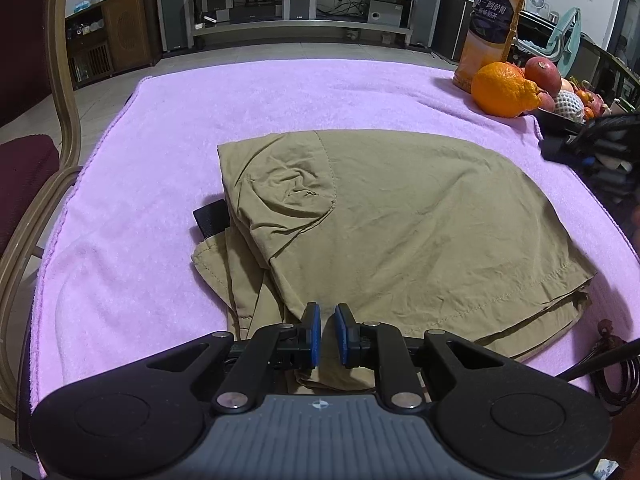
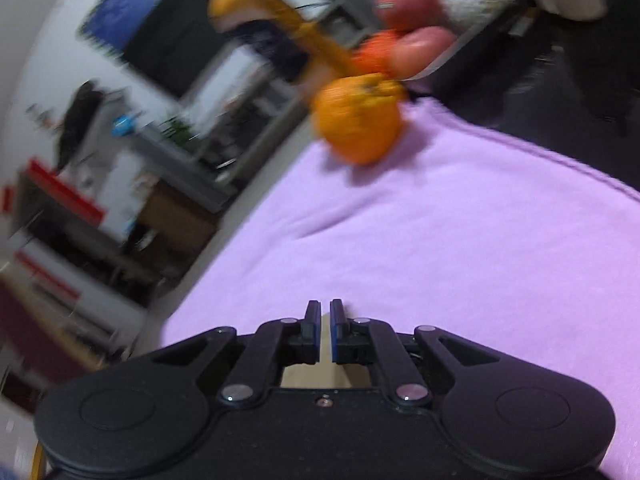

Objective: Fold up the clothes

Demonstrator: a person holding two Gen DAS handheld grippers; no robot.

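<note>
Folded khaki shorts (image 1: 384,216) lie in a compact stack on the pink towel (image 1: 168,184), with a black strap end sticking out at their left side. My left gripper (image 1: 328,334) hovers over the near edge of the shorts, jaws nearly closed with a narrow gap and nothing between them. My right gripper (image 2: 325,330) is also nearly closed and empty, above the towel (image 2: 460,240); a sliver of khaki fabric (image 2: 312,378) shows beneath its body. The right gripper shows in the left wrist view (image 1: 596,148) at the right edge.
A large orange (image 1: 504,90), an orange juice bottle (image 1: 490,24) and a tray of fruit (image 1: 560,92) stand at the towel's far right corner. A chair (image 1: 36,168) stands at the left. The right wrist view is motion-blurred.
</note>
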